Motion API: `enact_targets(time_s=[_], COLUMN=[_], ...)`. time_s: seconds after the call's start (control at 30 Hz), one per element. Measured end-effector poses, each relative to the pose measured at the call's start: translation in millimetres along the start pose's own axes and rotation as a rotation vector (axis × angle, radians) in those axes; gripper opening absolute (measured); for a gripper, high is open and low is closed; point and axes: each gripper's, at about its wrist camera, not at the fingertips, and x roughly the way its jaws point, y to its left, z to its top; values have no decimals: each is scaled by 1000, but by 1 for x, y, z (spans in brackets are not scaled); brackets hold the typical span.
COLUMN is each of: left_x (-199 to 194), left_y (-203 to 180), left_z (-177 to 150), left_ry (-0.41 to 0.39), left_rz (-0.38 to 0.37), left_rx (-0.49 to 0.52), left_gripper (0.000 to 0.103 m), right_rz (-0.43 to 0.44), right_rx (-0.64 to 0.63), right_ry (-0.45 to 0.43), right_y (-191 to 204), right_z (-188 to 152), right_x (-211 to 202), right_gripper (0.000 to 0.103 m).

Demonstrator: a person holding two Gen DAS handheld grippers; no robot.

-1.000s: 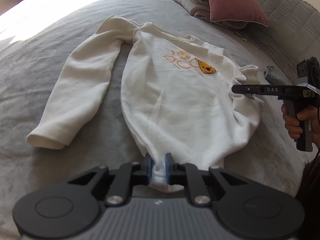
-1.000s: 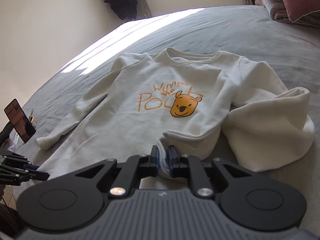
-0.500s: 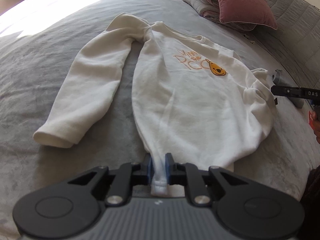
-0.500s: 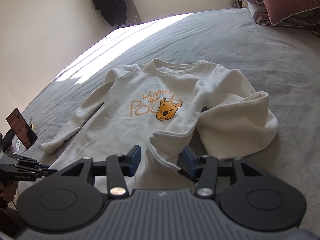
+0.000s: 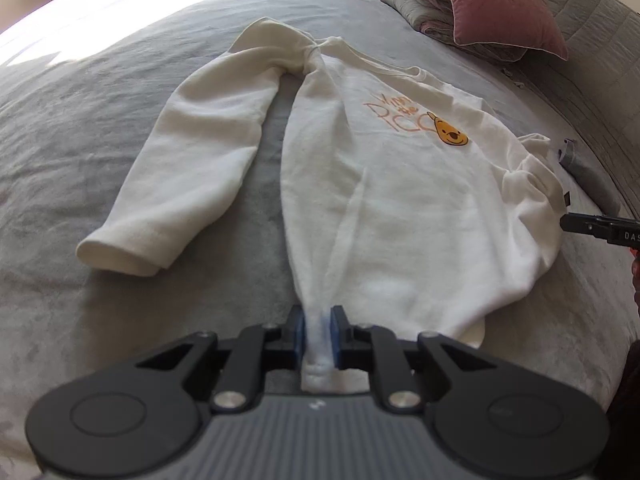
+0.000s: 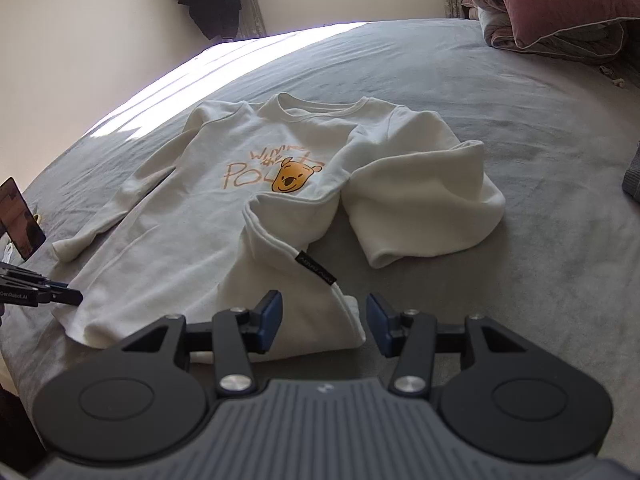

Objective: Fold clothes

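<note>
Cream sweatshirt (image 6: 192, 216) with orange bear print lies face-up on grey bed (image 6: 520, 120), one sleeve folded inward. Left gripper (image 5: 318, 330) jaws clamped on bunched hem. Right gripper (image 6: 324, 318) jaws wide apart, holding nothing.

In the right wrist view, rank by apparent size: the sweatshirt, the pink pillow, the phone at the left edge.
1. sweatshirt, by far.
2. pink pillow, cropped and farther away, so its true size is unsure.
3. phone, partly cut off.
</note>
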Motion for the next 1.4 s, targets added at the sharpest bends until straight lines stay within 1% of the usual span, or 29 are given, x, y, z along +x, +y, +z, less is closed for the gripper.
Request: enact_targets(time_s=[0.2,0.23,0.27,0.3,0.33,0.37,0.4,0.43,0.5,0.63,0.77,0.83,1.0,1.13,1.2,1.27,1.33,1.4], left_x=[5,6,7,7,7,7,5,2,-3,-21,-45,-57,-81,-85,-77,-67,-56,-45], left_y=[-5,-6,-8,-9,-9,-9,-9,-11,-15,-30,-38,-40,-41,-40,-35,-32,-32,-34], left_z=[2,2,3,3,3,4,4,5,7,16,21,20,11,-3,-12,-20,-28,-37], left_ry=[4,5,6,7,8,9,7,-2,-20,-55,-80,-88,-92,-78,-51,-24,-5,18], left_rz=[10,11,12,12,9,6,0,-2,-7,-14,-55,-66,-135,-155,-144,-117,-82,-40], left_rx=[25,30,38,44,44,43,35,30,22,62,48,43,-8,-35,-60,-74,-61,-35], left_gripper=[13,13,12,12,10,6,6,5,5,4,4,4,4,4,4,4,5,5], right_rz=[-4,-5,-14,-25,-36,-40,-37,-28,-9,11,30,41,67,49,43,47,46,10], right_rx=[-33,-36,-44,-57,-69,-74,-72,-63,-38,1,44,60,105,141,163,191,211,199], right_ry=[26,31,41,51,59,65,70,77,88,105,116,117,115,139,147,158,168,173], right_y=[2,3,4,5,7,7,7,6,4,2,0,1,4,-3,-7,-13,-18,-19], right_z=[-3,-3,-4,-6,-7,-7,-7,-6,-3,3,9,10,12,9,6,1,-4,-9], right_x=[15,18,20,21,22,21,19,16,8,-15,-43,-58,-85,-94,-93,-89,-84,-79], right_gripper=[51,49,42,38,31,24,19,12,11,10,10,10,10,9,9,9,10,11])
